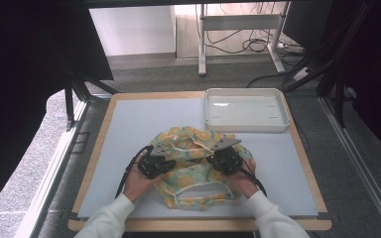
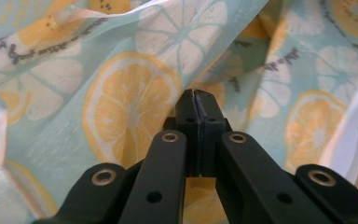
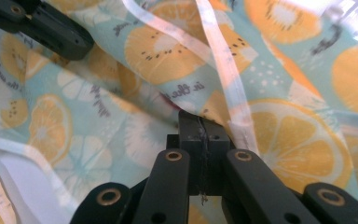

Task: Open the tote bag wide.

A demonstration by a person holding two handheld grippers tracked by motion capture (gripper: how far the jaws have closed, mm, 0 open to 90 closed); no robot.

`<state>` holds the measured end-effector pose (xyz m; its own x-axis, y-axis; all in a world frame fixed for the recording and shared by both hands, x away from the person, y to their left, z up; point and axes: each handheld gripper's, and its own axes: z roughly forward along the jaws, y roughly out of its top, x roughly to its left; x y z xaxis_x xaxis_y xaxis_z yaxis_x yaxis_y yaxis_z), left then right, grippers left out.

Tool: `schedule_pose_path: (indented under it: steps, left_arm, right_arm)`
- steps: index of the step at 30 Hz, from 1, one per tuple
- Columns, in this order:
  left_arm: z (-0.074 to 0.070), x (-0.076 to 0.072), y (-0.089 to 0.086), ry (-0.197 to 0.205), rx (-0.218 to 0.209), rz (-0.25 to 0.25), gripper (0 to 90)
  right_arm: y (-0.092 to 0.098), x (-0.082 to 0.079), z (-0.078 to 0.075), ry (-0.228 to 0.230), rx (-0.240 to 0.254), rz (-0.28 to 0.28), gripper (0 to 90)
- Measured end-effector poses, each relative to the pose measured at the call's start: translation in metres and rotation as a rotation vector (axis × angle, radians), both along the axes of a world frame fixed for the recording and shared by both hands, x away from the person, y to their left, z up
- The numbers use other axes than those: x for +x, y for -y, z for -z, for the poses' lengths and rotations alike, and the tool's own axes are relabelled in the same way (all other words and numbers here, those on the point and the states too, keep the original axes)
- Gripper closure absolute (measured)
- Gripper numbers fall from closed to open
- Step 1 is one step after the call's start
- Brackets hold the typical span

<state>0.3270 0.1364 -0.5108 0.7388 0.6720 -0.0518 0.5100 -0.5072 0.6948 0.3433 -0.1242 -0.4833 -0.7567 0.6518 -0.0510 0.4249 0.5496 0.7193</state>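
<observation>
Both of your claws, left claw (image 1: 164,163) and right claw (image 1: 219,159), are pinched shut on the fruit-print cloth (image 1: 194,166), which lies bunched between them on the worktop (image 1: 129,129), equally near each hand.

Cursive dark script printed on the citrus-print cloth (image 3: 121,93), repeated across the fabric. Right gripper view: one bit at 12 o'clock from the jaw tips reads approx. "in the…", rest hidden in a fold. Other script bits at 9–10 o'clock and in left gripper view too blurred/tilted to read.
</observation>
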Motion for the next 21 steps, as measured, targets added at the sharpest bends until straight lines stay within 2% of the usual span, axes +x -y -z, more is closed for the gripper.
schedule_pose_path:
  steps: [1,7,17,21]
  left_arm:
    - [-0.001,0.002,-0.001,0.005,-0.008,-0.014,90.0]
    - [-0.007,0.009,-0.007,0.004,-0.046,-0.027,90.0]
    - [-0.009,0.020,-0.010,-0.005,-0.073,-0.059,90.0]
    - [-0.013,0.019,-0.005,0.002,-0.077,-0.033,90.0]
  right_arm:
    - [0.001,0.002,-0.001,0.007,0.001,0.003,89.2]
    - [0.007,0.015,-0.004,0.005,0.022,0.037,89.2]
    - [0.003,0.030,-0.008,0.029,0.033,0.058,89.3]
    - [0.003,0.036,-0.012,0.037,0.054,0.069,89.3]
